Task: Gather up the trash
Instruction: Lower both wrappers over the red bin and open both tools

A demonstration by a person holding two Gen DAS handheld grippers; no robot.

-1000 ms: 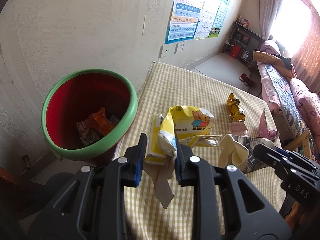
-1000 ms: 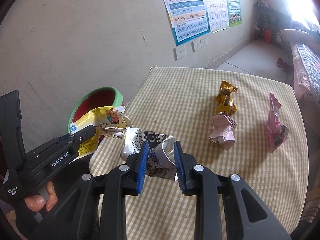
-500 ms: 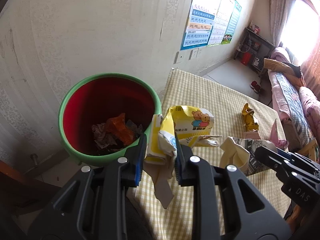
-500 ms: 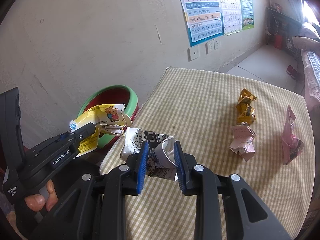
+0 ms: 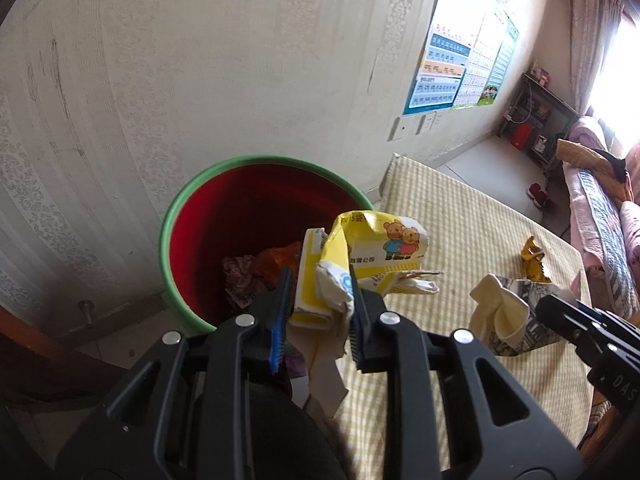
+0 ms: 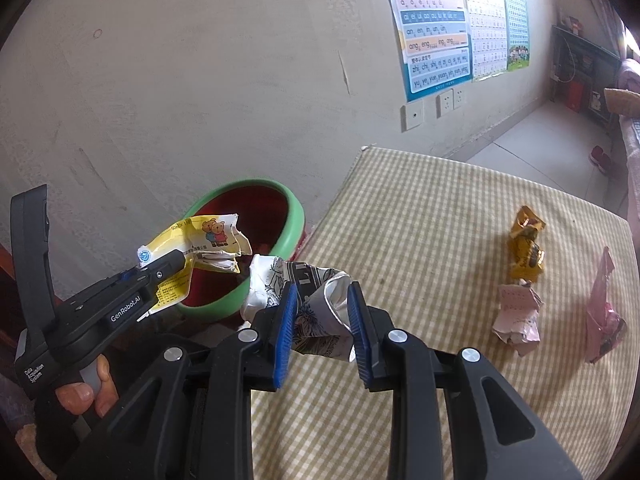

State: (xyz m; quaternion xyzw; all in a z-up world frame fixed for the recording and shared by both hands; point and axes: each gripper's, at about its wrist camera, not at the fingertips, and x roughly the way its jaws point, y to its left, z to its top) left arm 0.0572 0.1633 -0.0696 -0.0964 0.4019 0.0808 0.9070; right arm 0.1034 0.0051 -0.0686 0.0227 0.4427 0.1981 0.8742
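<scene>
Left wrist view: the left gripper (image 5: pixel 318 312) has its jaws closed on a crumpled yellow wrapper (image 5: pixel 360 256) with a bear print, pinched at the bunched lower end while the printed part sticks up and a pale strip hangs below the pads. It hangs over the near rim of the red bin (image 5: pixel 180 220), whose green lip rings a few wrappers already lying at the bottom. In the right wrist view the right gripper (image 6: pixel 322 322) is clamped on a crushed black-and-white paper cup (image 6: pixel 312 296), held just beside the bin on the table side, not yet over its mouth.

Both pieces look light, soft and already crumpled, so they should fall freely when let go, though the thin film may cling to a pad or drift. The bunched middle is the sound place to pinch; the loose flaps would likely slip or tear.

Away from the bin, on the checked tablecloth (image 6: pixel 420 220), three pieces remain: a yellow snack wrapper (image 6: pixel 526 248), a crumpled pink paper (image 6: pixel 516 320) touching it, and a pink packet (image 6: pixel 602 320) farthest from the bin. Nothing stands between the grippers and the bin's mouth except each other; they are close together, so the drops may have to be taken in turn.
</scene>
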